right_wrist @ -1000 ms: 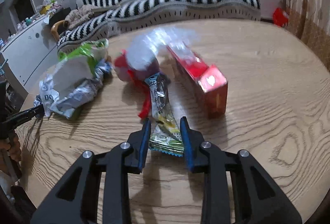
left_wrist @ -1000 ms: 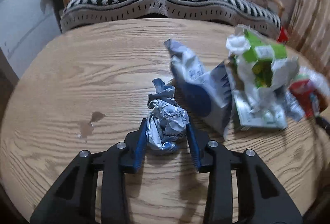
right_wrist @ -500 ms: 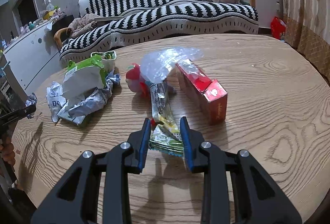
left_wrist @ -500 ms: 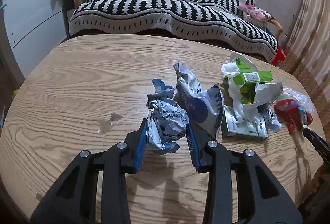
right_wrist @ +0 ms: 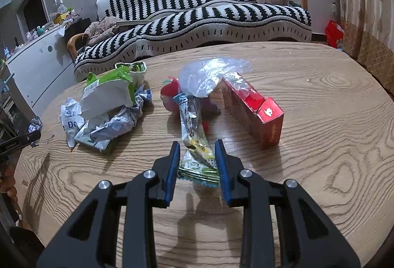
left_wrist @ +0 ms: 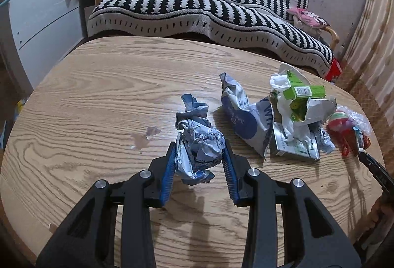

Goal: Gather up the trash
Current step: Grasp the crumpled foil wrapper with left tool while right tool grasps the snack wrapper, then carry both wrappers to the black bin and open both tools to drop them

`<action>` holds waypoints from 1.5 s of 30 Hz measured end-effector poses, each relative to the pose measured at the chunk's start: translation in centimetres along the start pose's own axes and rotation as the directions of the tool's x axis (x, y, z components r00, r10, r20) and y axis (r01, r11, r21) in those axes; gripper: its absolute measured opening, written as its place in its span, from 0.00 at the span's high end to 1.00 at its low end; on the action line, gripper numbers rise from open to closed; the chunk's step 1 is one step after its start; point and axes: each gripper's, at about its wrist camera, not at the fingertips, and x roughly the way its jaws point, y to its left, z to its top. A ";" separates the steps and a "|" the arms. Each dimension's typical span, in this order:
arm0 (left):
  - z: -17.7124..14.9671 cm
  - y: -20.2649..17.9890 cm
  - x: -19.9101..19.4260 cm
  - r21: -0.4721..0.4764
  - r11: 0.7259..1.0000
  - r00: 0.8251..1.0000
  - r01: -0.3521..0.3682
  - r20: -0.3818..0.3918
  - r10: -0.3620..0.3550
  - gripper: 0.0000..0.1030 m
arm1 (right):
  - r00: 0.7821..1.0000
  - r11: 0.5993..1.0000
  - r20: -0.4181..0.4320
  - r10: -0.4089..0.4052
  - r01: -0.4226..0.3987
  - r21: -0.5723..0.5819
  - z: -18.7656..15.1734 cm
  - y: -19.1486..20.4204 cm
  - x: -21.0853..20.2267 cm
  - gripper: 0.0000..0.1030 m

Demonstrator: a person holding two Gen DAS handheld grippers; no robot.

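Observation:
My left gripper [left_wrist: 200, 152] is shut on a crumpled blue-and-white wrapper [left_wrist: 197, 144] and holds it above the wooden table [left_wrist: 98, 100]. My right gripper [right_wrist: 197, 151] is shut on the end of a long green-and-yellow snack wrapper [right_wrist: 194, 137] and holds it above the table [right_wrist: 332, 100]. On the table lie a blue-and-white bag [left_wrist: 248, 117], a torn green-and-white carton pile [left_wrist: 298, 110] that also shows in the right wrist view [right_wrist: 108, 100], a red box [right_wrist: 253, 107] and clear plastic [right_wrist: 211, 75] over a red item [right_wrist: 171, 90].
A black-and-white striped sofa [left_wrist: 209, 9] stands behind the table. A white cabinet [left_wrist: 41, 9] stands at the left. A small wet stain [left_wrist: 144, 137] marks the table near my left gripper. The right gripper's tip shows at the left view's right edge [left_wrist: 374, 167].
Both grippers have risen and pulled back with their wrappers held, so more of the table and room shows. The other trash has stayed in place.

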 end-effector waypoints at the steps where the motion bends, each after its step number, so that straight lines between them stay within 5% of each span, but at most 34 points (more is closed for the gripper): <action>1: 0.0 -0.1 0.1 0.005 1.000 1.000 -0.003 -0.002 0.003 0.65 | 1.000 1.000 0.000 0.003 -0.003 -0.001 0.0 0.1 0.0 0.71; 10: -0.3 -1.8 0.3 0.112 0.991 0.997 -0.072 0.001 0.073 0.65 | 0.999 0.998 -0.025 0.043 -0.044 -0.034 0.0 0.7 0.4 0.71; 14: -0.4 -1.9 0.3 0.104 0.994 0.999 -0.029 -0.021 0.031 0.65 | 0.997 0.998 -0.065 0.049 -0.052 -0.037 -0.1 0.9 1.1 0.71; 22: -0.2 -1.1 0.8 0.068 0.996 0.997 -0.049 -0.053 0.053 0.65 | 0.991 0.992 -0.058 0.119 -0.121 -0.020 -0.3 1.1 0.8 0.71; 32: -0.3 -1.9 0.6 0.109 0.991 0.996 -0.083 -0.036 0.087 0.64 | 0.991 0.995 -0.087 0.100 -0.102 -0.011 -0.4 1.4 1.4 0.71; 36: -0.3 -3.0 -0.4 0.102 0.994 0.999 -0.045 -0.019 0.047 0.64 | 0.992 0.993 -0.058 0.114 -0.115 -0.024 -0.4 1.9 0.8 0.71; 40: -1.5 -6.7 -2.7 0.113 0.993 1.000 0.022 -0.010 -0.021 0.65 | 0.987 0.988 0.055 0.149 -0.150 0.027 -0.6 0.9 -4.2 0.71; 45: -5.8 -18.2 -7.3 0.261 0.933 0.969 0.248 -0.077 -0.236 0.64 | 0.977 0.985 0.182 0.107 -0.129 0.112 -3.1 -4.6 -13.8 0.71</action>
